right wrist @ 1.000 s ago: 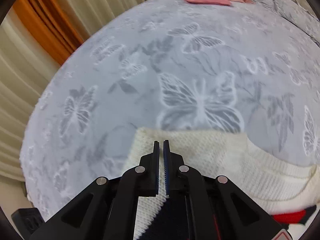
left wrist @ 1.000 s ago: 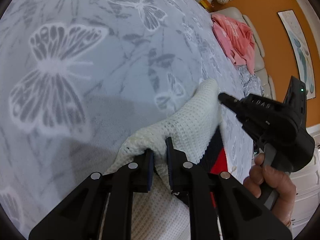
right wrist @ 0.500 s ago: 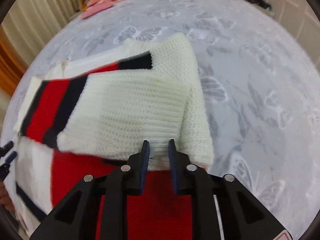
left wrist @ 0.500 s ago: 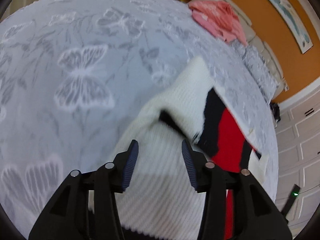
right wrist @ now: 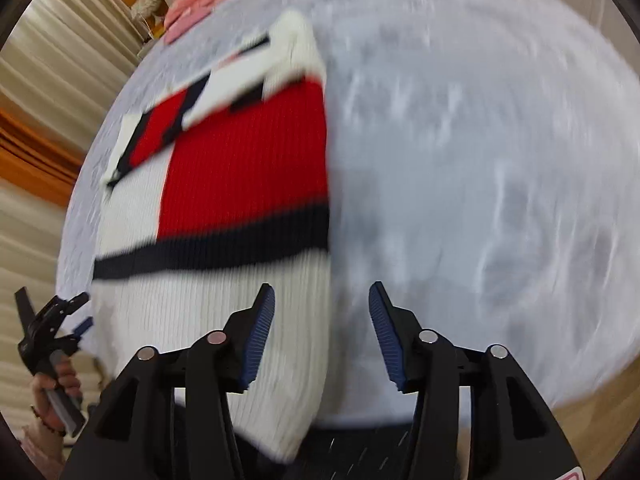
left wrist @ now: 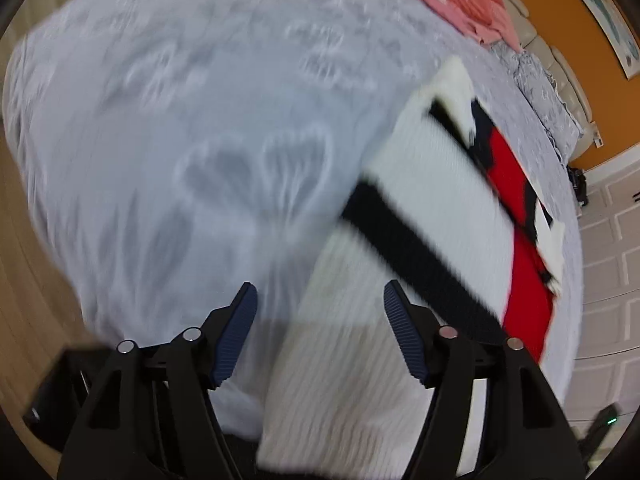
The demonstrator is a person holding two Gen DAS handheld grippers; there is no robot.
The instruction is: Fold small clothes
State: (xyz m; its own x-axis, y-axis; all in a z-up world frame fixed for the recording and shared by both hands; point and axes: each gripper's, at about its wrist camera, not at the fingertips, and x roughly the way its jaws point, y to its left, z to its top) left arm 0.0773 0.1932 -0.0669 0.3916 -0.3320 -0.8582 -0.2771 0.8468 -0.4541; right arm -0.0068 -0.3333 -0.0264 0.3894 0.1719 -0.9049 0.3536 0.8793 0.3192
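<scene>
Both sleeves look folded in across the sweater (right wrist: 224, 184), lying over the red panel up at the far end, so I'd call the first folds done; what I reckon is left is bringing the body over on itself, bottom hem up toward the collar, and then the pink clothes (left wrist: 468, 0) heaped at the far edge of the bed (left wrist: 180, 100) are waiting too. My left gripper (left wrist: 318, 334) has its jaws opening, pads well apart and nothing pinched; the white ribbed hem end runs under it, its left edge showing in the gap and the rest spreading off toward the right pad. My right gripper (right wrist: 320, 334) is opening as well, empty, and here the sweater's right edge falls in the gap, knit under the left pad, bare butterfly bedspread under the right. In the right view I can see my left hand (right wrist: 54, 388) at the far side of the hem. Picture's smeary, so I can't tell whether either pad touches the knit. So I'm at the two lower corners, one gripper each, nothing grasped yet
</scene>
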